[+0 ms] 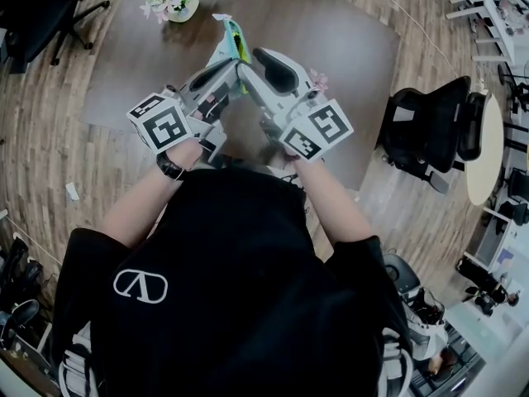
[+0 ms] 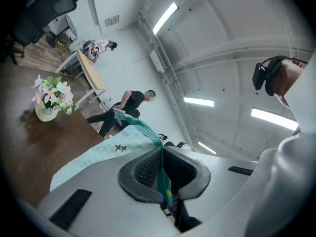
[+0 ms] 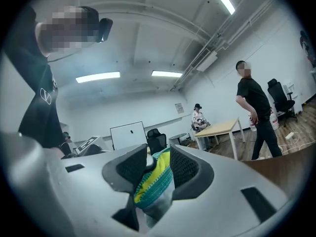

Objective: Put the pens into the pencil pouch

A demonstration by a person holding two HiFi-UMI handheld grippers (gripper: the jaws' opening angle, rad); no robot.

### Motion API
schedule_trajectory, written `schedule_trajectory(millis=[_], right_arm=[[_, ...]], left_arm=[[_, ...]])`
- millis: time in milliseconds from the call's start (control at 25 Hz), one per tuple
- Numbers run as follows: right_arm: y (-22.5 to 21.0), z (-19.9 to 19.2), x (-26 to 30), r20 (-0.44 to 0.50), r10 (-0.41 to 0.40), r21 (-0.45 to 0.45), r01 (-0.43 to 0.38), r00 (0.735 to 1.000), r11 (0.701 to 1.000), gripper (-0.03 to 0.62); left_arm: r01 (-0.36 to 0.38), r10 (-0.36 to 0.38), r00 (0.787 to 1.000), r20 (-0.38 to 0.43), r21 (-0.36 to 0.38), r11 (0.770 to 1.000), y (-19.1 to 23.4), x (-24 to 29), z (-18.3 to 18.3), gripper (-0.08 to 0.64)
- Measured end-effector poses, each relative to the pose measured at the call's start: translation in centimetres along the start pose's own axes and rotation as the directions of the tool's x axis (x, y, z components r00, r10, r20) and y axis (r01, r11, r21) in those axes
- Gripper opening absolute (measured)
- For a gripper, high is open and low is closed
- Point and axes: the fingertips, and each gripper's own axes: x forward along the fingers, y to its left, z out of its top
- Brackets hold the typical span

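Left gripper point(image 2: 162, 168) clamped on pencil pouch point(image 2: 96, 156) edge; right gripper point(image 3: 154, 168) pinches bunched pouch fabric, frame centre, over counter point(image 1: 351, 52).

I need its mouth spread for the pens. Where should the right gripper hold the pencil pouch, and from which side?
Grip the pencil pouch by its yellow-and-teal knit rim, coming in level from the right, opposite the left gripper, which is shut on the mesh edge. The fabric is thin and limp, so two opposed rim grips probably spread the mouth best.
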Motion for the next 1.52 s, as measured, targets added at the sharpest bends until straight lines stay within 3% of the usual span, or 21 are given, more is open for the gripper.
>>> schedule_trajectory(millis=[400, 680, 800, 960, 1120, 1320, 1520], right_arm=[[-0.9, 1.1, -1.2, 0.051, -0.074, 0.008, 0.074, 0.996, 0.997, 0.126], [-2.9, 0.3, -4.4, 0.042, -0.183, 0.023, 0.182, 0.982, 0.983, 0.12], [-3.3, -0.2, -5.7, 0.034, -0.218, 0.033, 0.217, 0.975, 0.976, 0.115], [-3.5, -0.8, -6.9, 0.024, -0.25, 0.044, 0.249, 0.968, 0.968, 0.11], [-3.8, -1.2, -7.4, 0.012, -0.272, 0.054, 0.271, 0.962, 0.961, 0.107], [-3.9, -2.1, -8.0, -0.016, -0.289, 0.062, 0.289, 0.957, 0.955, 0.101], [-4.1, -2.7, -8.5, -0.037, -0.305, 0.071, 0.307, 0.952, 0.949, 0.1]], left_arm=[[-0.035, 0.035, 0.999, 0.002, 0.002, 0.999, 1.7, -0.4, -0.2, 0.015], [-0.155, 0.158, 0.987, -0.033, 0.084, 0.984, 7.7, -2.5, -0.8, 0.015], [-0.239, 0.249, 0.967, -0.058, 0.143, 0.96, 11.8, -3.6, -2.0, 0.015], [-0.351, 0.376, 0.92, -0.111, 0.193, 0.916, 18.1, -5.1, -5.2, 0.015], [-0.398, 0.438, 0.879, -0.188, 0.216, 0.892, 22.7, -5.0, -9.3, 0.015], [-0.366, 0.429, 0.856, -0.289, 0.248, 0.897, 25.0, -2.6, -14.2, 0.015], [-0.32, 0.384, 0.846, -0.371, 0.222, 0.921, 25.5, 0.0, -18.1, 0.017]])
